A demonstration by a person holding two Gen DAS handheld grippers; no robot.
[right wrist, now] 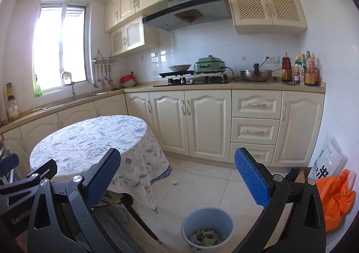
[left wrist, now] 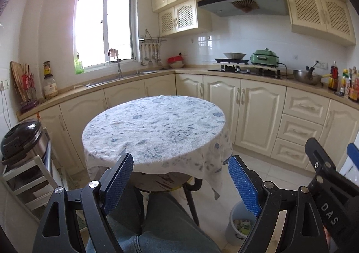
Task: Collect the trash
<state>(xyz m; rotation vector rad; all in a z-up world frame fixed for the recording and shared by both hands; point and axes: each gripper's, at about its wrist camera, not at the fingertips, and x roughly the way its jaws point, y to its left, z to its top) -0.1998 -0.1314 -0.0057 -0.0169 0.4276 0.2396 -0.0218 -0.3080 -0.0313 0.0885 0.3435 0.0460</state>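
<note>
Both claws, left claw (left wrist: pixel 180 180) and right claw (right wrist: pixel 177 176), hang wide and empty above the cleared counter (left wrist: pixel 154 127), while the trash sits in the bin (right wrist: pixel 207 228) at six o'clock, one scrap (right wrist: pixel 174 182) left on the floor.

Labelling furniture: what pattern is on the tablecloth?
White tablecloth with a blue floral print; clearest in the left wrist view.

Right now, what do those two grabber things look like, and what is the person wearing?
Each hand-held gripper, left and right, has a black frame with triangular cut-outs and silver bolts. Its two fingers carry bright blue, bumpy pads. White letters mark the bodies: "DAS" on one, "GenRob" on the other. The person's blue jeans show below.
</note>
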